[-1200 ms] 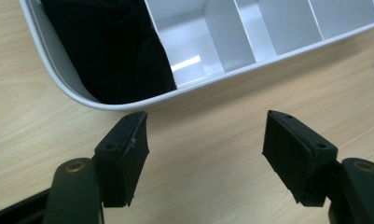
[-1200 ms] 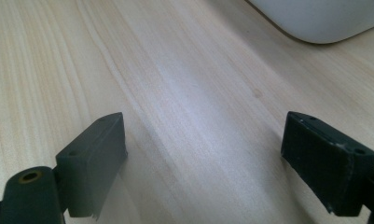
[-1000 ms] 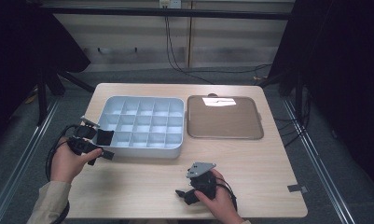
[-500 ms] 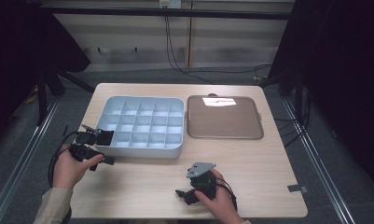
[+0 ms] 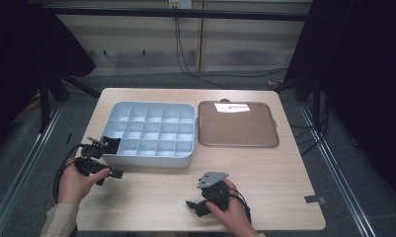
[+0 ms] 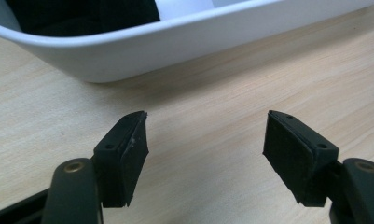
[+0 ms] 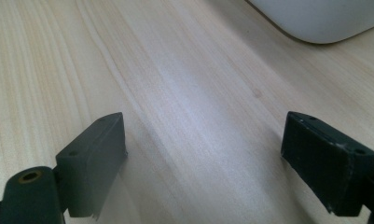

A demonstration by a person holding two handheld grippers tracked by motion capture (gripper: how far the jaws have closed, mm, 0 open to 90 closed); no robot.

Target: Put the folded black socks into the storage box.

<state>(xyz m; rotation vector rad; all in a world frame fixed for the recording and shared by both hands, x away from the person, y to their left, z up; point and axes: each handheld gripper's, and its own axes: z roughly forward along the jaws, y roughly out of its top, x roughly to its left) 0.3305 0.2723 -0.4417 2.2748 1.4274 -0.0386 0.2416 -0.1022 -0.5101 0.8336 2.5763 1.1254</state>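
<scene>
The white compartment tray point(image 5: 148, 134), gridded and glossy, lies near both wide-open, empty hand-held grippers.

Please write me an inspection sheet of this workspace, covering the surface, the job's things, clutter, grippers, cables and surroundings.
Surface: light wooden table, bare between the things on it.
Job's things: white compartment tray, its cells look empty; brown flat tray beside it, bare, with a light glare.
Clutter: a small dark tab at the table's near right edge.
Grippers: left gripper open at the white tray's near left corner, nothing between the jaws; right gripper open over bare wood.
Cables: one trails from each gripper; more hang along the far wall.
Surroundings: grey floor, floor rails, dark curtains at both sides.
</scene>
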